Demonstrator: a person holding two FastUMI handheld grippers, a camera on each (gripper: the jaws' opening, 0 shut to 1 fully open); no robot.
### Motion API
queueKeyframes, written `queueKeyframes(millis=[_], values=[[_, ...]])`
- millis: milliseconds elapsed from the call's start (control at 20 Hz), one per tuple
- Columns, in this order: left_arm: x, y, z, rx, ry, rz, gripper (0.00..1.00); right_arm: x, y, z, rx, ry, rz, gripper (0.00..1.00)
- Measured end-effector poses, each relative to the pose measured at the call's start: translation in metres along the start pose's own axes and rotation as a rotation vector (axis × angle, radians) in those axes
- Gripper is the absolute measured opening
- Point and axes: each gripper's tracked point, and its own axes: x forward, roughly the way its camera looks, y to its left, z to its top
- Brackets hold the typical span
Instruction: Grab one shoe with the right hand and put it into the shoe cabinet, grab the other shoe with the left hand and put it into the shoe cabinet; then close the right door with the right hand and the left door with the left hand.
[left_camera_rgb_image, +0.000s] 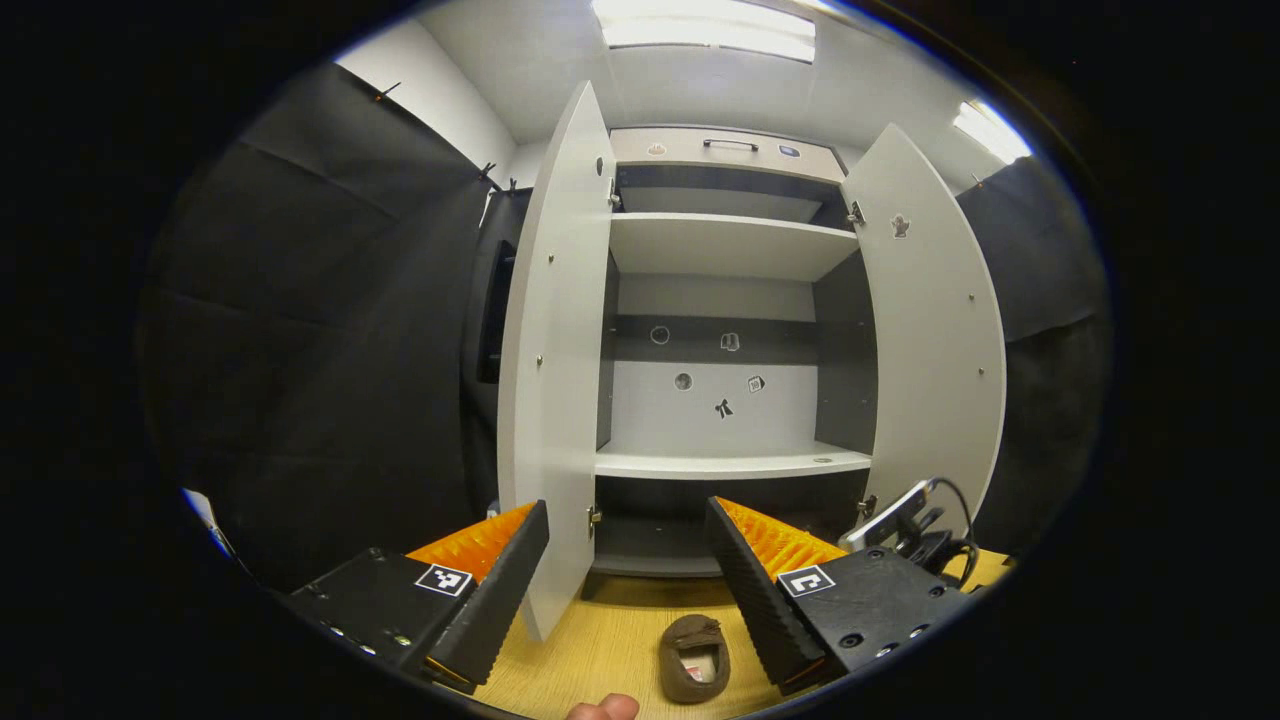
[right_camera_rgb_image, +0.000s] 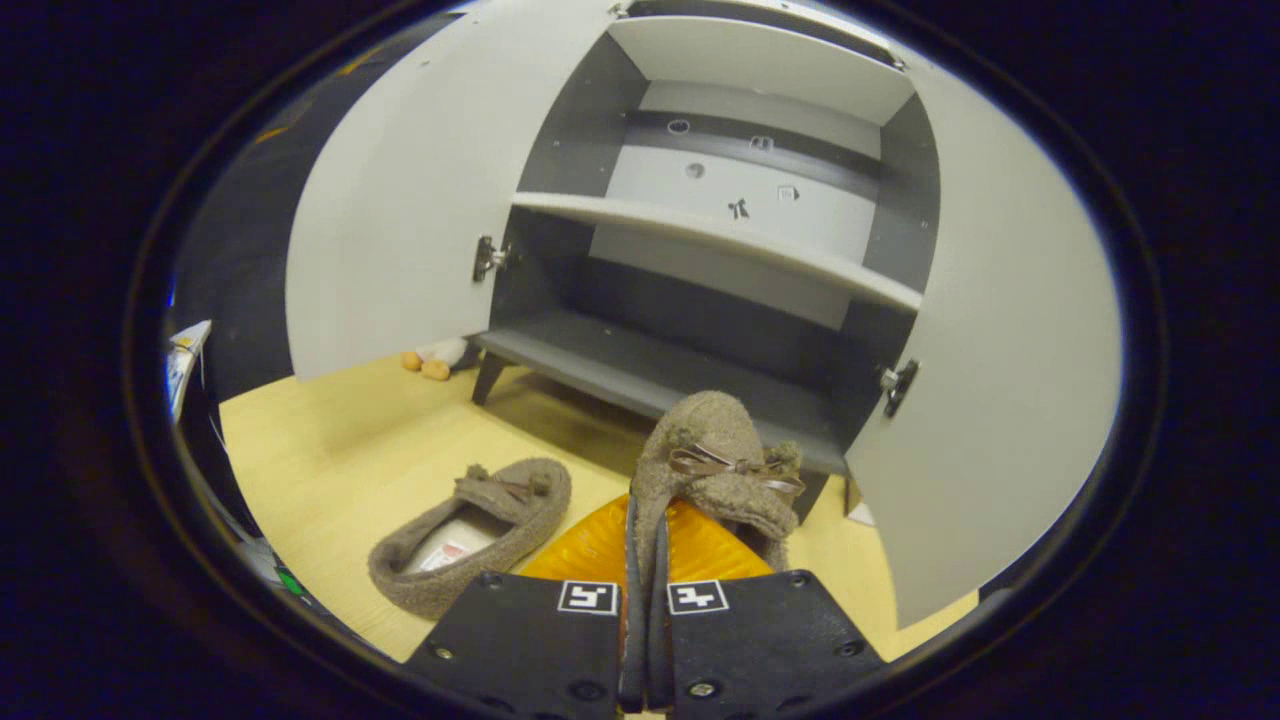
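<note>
Right gripper (right_camera_rgb_image: 643, 560) clamped on the held slipper (right_camera_rgb_image: 715, 460), toe pointing straight at the shoe cabinet (right_camera_rgb_image: 650, 370) bottom shelf, just short of it. Second slipper (right_camera_rgb_image: 465, 530) lies on the floor before the cabinet; left gripper (left_camera_rgb_image: 628, 570) spread, idle.

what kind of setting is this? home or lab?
Likely a staged recording booth, not a real home: black cloth walls surround a white shoe cabinet with both doors open, standing on a pale wood floor. One slipper lies on the floor; the right claw holds the other slipper.
</note>
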Motion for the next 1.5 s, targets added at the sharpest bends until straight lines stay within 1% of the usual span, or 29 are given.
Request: queueKeyframes(millis=[100,150,200,300,350,450,550,700,750,850,950,1150,1300,1350,1450,1500], values=[[0.003,-0.002,-0.001,-0.009,0.001,-0.007,0.95,-0.015,-0.011,0.039,0.008,-0.055,-0.012,0.05],[0.003,-0.005,-0.002,-0.013,0.003,-0.013,1.00,-0.019,-0.018,0.059,0.013,-0.080,-0.021,0.05],[0.003,-0.006,-0.003,-0.016,0.003,-0.016,0.95,-0.022,-0.025,0.078,0.016,-0.101,-0.031,0.05],[0.002,-0.008,-0.005,-0.018,0.002,-0.021,0.95,-0.019,-0.041,0.115,0.012,-0.126,-0.051,0.04],[0.002,-0.008,-0.006,-0.016,0.002,-0.022,0.95,-0.015,-0.050,0.134,0.014,-0.138,-0.061,0.05],[0.004,-0.007,-0.006,-0.010,0.000,-0.020,0.95,0.003,-0.073,0.173,0.008,-0.163,-0.100,0.04],[0.005,-0.004,-0.004,-0.003,-0.006,-0.012,0.95,0.027,-0.098,0.205,0.009,-0.169,-0.140,0.05],[0.005,-0.005,-0.001,0.011,-0.015,-0.007,0.95,0.072,-0.120,0.241,0.041,-0.141,-0.149,0.05],[0.005,-0.006,-0.001,0.013,-0.017,-0.008,0.95,0.088,-0.126,0.251,0.030,-0.127,-0.155,0.05],[0.004,-0.010,-0.003,0.007,-0.012,-0.017,0.95,0.121,-0.139,0.264,-0.017,-0.088,-0.178,0.05],[0.004,-0.011,-0.004,-0.003,-0.003,-0.020,0.95,0.150,-0.142,0.270,-0.028,-0.023,-0.188,0.05],[0.004,-0.007,-0.009,-0.023,0.016,-0.011,0.95,0.198,-0.145,0.254,-0.072,0.134,-0.188,0.05],[0.004,0.001,-0.009,-0.018,0.018,0.006,0.95,0.212,-0.135,0.245,-0.106,0.209,-0.175,0.05],[0.004,0.003,-0.009,-0.019,0.019,0.010,0.95,0.213,-0.135,0.246,-0.116,0.217,-0.177,0.05],[0.003,0.006,-0.010,-0.021,0.019,0.019,0.95,0.213,-0.138,0.246,-0.114,0.225,-0.192,0.07],[0.004,0.007,-0.010,-0.024,0.018,0.021,0.95,0.212,-0.138,0.248,-0.111,0.223,-0.188,0.12]])
